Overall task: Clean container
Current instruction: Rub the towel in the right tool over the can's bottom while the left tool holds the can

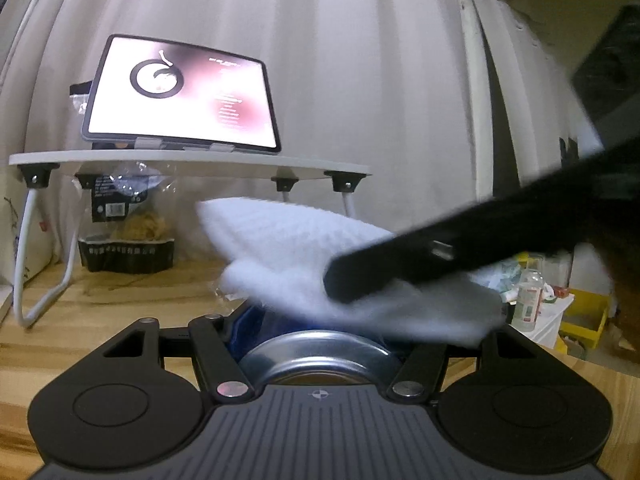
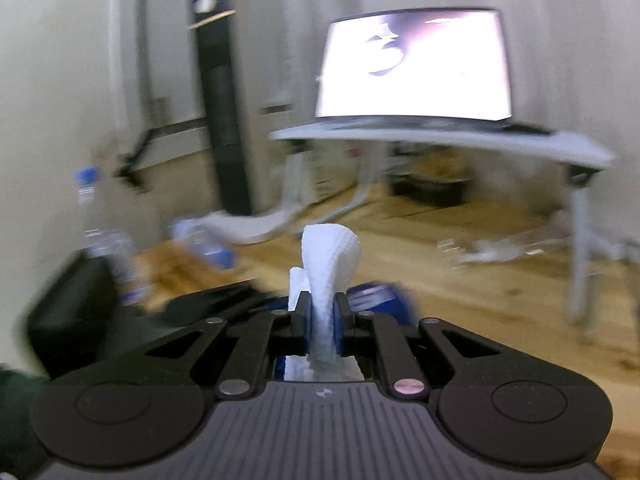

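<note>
Two handheld grippers, one container, one cloth. The left gripper [image 1: 320, 344] is closed around a blue can [image 1: 256, 328] with a silver metal rim, its end facing the left wrist camera; the can sits between the two fingers just above the wooden tabletop [image 1: 100, 312]. What the can holds cannot be told: only its metal end shows. In the right wrist view the same blue can [image 2: 376, 296] appears just beyond the fingertips.

The right gripper [image 2: 320, 320] is clamped on a folded white cloth [image 2: 328, 264], which stands up between the two blue pads [image 2: 340, 326] and trails back under the jaws. In the left wrist view this white cloth [image 1: 296, 256] lies over the top of the can, with the right gripper's dark finger [image 1: 440, 256] reaching in from the right, blurred.

One tablet [image 1: 180, 92] with a lit screen stands tilted on one small white lap table [image 1: 188, 160] with white tube legs. Under that table is one clear bag [image 1: 124, 216] with a black label, holding something tan and crumpled.

Bottles: one clear bottle [image 1: 530, 296] at the right in the left wrist view, beside one yellow bin [image 1: 584, 316], contents unclear. Two blue-capped bottles show in the right wrist view, one upright [image 2: 96, 216], one lying [image 2: 204, 244], both blurred. One dark tower unit [image 2: 224, 92] stands by the wall.
</note>
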A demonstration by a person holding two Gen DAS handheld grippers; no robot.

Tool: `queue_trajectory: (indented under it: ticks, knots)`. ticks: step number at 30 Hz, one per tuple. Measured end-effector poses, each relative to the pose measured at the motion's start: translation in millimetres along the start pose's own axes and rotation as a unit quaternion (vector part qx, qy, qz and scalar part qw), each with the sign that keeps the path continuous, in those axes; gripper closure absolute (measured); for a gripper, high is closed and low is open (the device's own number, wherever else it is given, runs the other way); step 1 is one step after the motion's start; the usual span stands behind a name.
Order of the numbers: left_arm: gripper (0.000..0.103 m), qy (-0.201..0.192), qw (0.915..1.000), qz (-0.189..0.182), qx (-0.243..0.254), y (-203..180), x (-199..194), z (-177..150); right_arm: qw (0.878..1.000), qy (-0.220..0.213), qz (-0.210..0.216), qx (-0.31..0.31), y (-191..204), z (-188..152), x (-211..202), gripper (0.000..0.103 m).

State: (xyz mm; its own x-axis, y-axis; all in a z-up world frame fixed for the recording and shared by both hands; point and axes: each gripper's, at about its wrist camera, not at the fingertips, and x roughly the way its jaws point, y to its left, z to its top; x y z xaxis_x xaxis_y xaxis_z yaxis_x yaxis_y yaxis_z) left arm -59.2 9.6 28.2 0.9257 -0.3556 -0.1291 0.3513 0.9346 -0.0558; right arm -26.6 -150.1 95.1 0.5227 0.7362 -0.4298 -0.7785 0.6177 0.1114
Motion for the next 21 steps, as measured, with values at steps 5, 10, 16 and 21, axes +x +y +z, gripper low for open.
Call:
queue_trajectory:
  ticks: [5, 10, 16, 21]
  knots:
    - [0.037, -0.003, 1.0000, -0.002, 0.009, -4, -2, 0, 1.000, 0.004, 0.021, -0.010, 11, -3, -7, 0.089]
    - [0.037, -0.005, 1.0000, -0.002, 0.008, -4, -3, -1, 0.998, -0.012, -0.053, 0.013, -17, 0, -4, 0.089]
    - [0.037, -0.004, 1.0000, 0.000, 0.005, -3, -3, -1, 0.995, -0.012, -0.083, 0.049, -36, -5, -2, 0.089]
    - [0.037, -0.005, 0.9999, -0.002, 0.011, -5, -3, -1, 0.999, 0.000, -0.004, 0.041, -10, -7, -9, 0.089]
